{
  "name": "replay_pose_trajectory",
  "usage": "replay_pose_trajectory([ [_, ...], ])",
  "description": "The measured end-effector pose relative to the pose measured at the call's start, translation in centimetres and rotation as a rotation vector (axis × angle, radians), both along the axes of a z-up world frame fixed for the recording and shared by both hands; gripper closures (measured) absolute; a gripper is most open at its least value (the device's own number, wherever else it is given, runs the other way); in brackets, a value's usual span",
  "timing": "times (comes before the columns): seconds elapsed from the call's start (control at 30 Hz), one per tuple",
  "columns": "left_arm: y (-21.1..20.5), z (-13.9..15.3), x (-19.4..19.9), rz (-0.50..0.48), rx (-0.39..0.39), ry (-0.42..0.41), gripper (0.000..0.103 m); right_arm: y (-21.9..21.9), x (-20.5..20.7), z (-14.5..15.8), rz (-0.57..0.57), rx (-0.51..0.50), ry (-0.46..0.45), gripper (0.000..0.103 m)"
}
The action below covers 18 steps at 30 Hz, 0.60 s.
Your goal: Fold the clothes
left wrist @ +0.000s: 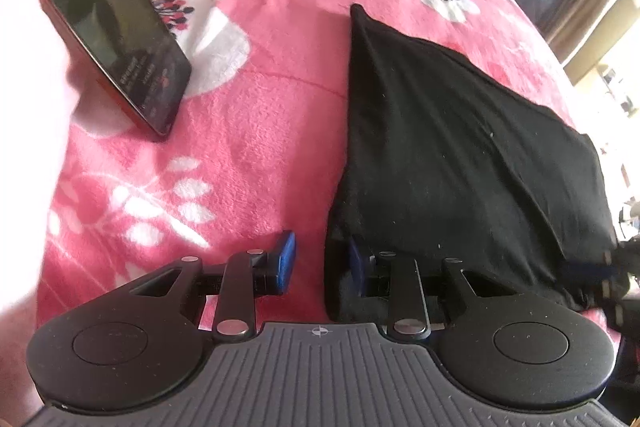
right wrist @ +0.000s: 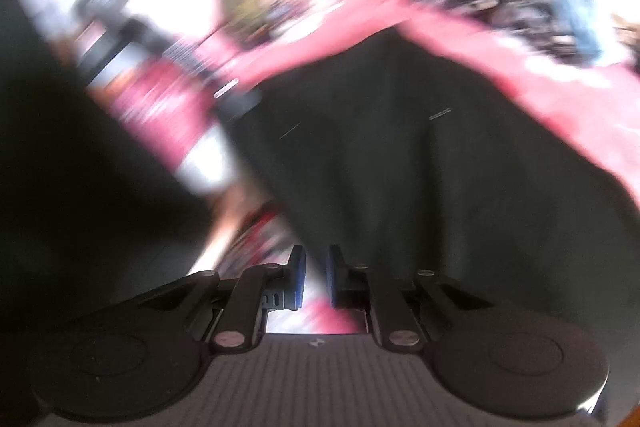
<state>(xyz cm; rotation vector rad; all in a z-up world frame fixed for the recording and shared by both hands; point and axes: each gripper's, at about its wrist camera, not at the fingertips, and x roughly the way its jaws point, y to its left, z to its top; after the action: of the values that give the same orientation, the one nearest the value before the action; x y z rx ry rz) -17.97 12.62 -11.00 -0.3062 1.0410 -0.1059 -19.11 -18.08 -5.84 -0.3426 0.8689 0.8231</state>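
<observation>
Beside black garment (left wrist: 460, 147), only left view: box (left wrist: 108, 27).

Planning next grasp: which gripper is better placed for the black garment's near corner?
Probably left: the left gripper sits open beside the black garment, at its near corner; the right gripper shows only blur.
</observation>
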Motion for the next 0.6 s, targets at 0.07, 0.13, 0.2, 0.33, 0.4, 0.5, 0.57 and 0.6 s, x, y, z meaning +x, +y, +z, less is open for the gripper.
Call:
replay_pose_trajectory([
  [0.07,0.1,0.4,-0.2,0.020,0.019,-0.013,0.074,0.3,1.8,-0.7,-0.057,-0.012,-0.025,0.092],
  [0.13,0.2,1.1,-0.4,0.030,0.035,-0.041,0.073,0.9,2.4,-1.8,-0.066,-0.053,-0.051,0.092],
  [0.2,0.1,1.9,-0.6,0.031,0.055,-0.084,0.073,1.8,1.3,-2.7,-0.011,-0.059,-0.024,0.092],
  [0.33,-1.0,3.2,0.0,-0.020,0.043,-0.173,0.069,3.1,-1.3,-2.2,0.108,-0.023,-0.012,0.093],
  [0.4,-2.3,3.1,0.9,-0.060,0.032,-0.177,0.069,3.1,-1.3,-1.5,0.092,-0.011,-0.048,0.093],
  [0.5,-4.6,2.2,2.1,-0.127,0.059,-0.171,0.069,1.7,2.2,-1.3,-0.085,0.015,-0.047,0.092],
  [0.57,-5.7,1.6,2.7,-0.143,0.090,-0.159,0.069,1.6,3.6,-1.8,-0.148,0.006,-0.060,0.092],
  [0.6,-5.9,1.4,2.7,-0.139,0.088,-0.157,0.069,1.8,4.0,-2.3,-0.162,0.002,-0.059,0.092],
])
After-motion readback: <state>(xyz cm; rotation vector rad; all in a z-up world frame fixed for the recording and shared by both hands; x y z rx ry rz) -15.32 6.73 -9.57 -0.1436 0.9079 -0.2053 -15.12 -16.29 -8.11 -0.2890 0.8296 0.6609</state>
